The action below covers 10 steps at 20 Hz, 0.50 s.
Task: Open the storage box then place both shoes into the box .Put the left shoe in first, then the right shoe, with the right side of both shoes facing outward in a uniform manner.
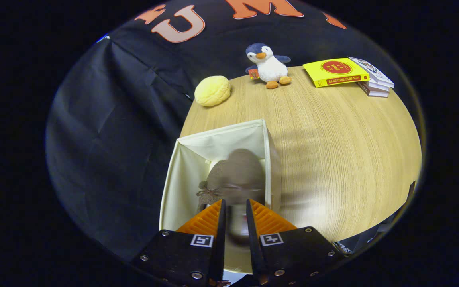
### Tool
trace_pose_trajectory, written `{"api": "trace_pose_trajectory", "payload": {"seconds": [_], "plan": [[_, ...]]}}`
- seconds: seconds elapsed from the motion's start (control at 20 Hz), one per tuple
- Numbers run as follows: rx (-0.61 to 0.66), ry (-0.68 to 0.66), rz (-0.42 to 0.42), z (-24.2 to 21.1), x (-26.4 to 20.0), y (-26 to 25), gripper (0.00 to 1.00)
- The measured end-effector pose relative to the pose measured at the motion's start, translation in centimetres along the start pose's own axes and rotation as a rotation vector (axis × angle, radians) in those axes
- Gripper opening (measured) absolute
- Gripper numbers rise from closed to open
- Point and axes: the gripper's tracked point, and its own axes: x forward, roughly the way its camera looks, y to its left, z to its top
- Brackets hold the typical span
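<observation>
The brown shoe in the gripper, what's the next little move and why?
Probably lower it a bit further, then open. The gripper is closed on the brown shoe, whose toe is already inside the open cream storage box. The shoe looks blurred, so whether it rests on the bottom is unclear.

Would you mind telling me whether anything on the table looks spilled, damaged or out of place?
Nothing stands out. The gripper holds a brown shoe over the open box; the shoe is blurred. The penguin sits upright, and the yellow book lies skewed on its stack.
</observation>
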Motion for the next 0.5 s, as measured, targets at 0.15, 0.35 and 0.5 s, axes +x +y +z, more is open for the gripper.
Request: {"api": "trace_pose_trajectory", "payload": {"seconds": [0.15, 0.35, 0.5], "plan": [[-0.033, -0.047, 0.049, 1.3, -2.9, -0.6, 0.39], [-0.111, -0.198, 0.07, 5.1, -7.9, -3.4, 0.58], [-0.168, -0.353, 0.046, 8.7, -12.3, -6.7, 0.7]]}}
